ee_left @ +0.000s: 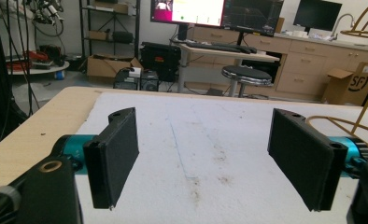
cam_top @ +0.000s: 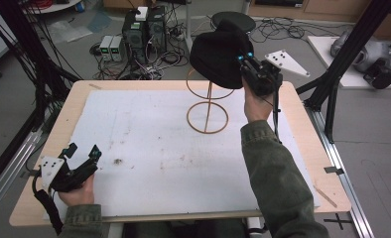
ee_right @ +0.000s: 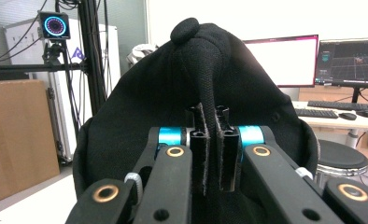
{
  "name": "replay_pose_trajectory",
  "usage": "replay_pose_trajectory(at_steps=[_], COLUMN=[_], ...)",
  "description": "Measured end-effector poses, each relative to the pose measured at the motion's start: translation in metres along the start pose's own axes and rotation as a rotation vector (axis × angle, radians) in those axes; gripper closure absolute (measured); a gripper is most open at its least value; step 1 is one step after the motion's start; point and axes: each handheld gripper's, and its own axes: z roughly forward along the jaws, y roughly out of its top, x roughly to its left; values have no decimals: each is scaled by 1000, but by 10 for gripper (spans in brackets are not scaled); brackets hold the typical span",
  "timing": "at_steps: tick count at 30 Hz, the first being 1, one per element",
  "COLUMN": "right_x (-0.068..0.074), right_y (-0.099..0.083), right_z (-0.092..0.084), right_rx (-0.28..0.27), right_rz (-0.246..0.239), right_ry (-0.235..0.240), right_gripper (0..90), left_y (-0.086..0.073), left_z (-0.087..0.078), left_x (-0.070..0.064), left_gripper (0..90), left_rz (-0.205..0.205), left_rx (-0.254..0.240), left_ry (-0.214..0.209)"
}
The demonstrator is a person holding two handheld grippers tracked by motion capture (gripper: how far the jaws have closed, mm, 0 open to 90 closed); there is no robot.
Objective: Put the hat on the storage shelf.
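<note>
1. The right gripper [cam_top: 245,58] is sitting at about one o'clock on the table in the high view, raised above the far edge. Its jaws are pressing together on a fold of a black knit hat [cam_top: 219,53], with only the pinched fabric between them.
2. In the right gripper view, the hat [ee_right: 173,107] is hanging in front of the right gripper [ee_right: 212,154], its fold running up between the two pads and its round top pointing toward twelve o'clock.
3. In the high view the hat is hovering over the upper ring of a gold wire stand [cam_top: 208,106]; whether the fabric is touching that ring cannot be told.
4. The wire stand is standing upright at about one o'clock on the white mat [cam_top: 149,144], its lower ring lying flat on the mat.
5. The left gripper [cam_top: 83,152] is resting at about seven o'clock, near the close edge of the wooden table [cam_top: 69,106], well apart from the hat.
6. In the left gripper view, the left gripper [ee_left: 203,156] is holding its jaws wide apart and gripping nothing, with bare stained mat [ee_left: 205,140] between them and part of the wire stand [ee_left: 359,126] showing at three o'clock.
</note>
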Motion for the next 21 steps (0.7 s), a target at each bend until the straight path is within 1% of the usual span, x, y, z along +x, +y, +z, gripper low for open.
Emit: replay_pose_trajectory(at_steps=[8, 10, 11, 16, 19, 21], right_x=[0, 2, 2, 5, 7, 7], right_y=[0, -2, -3, -9, -14, -17], right_z=[17, 20, 22, 29, 32, 34], right_rx=[3, 22, 28, 47, 60, 74], right_rz=[15, 14, 5, 7, -5, -4], right_ry=[-11, -15, -17, -19, -17, -17], right_gripper=[872, 872, 872, 872, 872, 872], left_y=[-1, -1, -1, -1, -1, -1], left_z=[1, 2, 2, 1, 0, 1], left_x=[-4, -4, -3, -2, -3, -3], left_gripper=[247, 246, 247, 247, 247, 247], left_rz=[12, 6, 5, 6, 7, 6], left_rx=[12, 8, 9, 9, 8, 7], left_ry=[-17, -17, -15, -15, -15, -16])
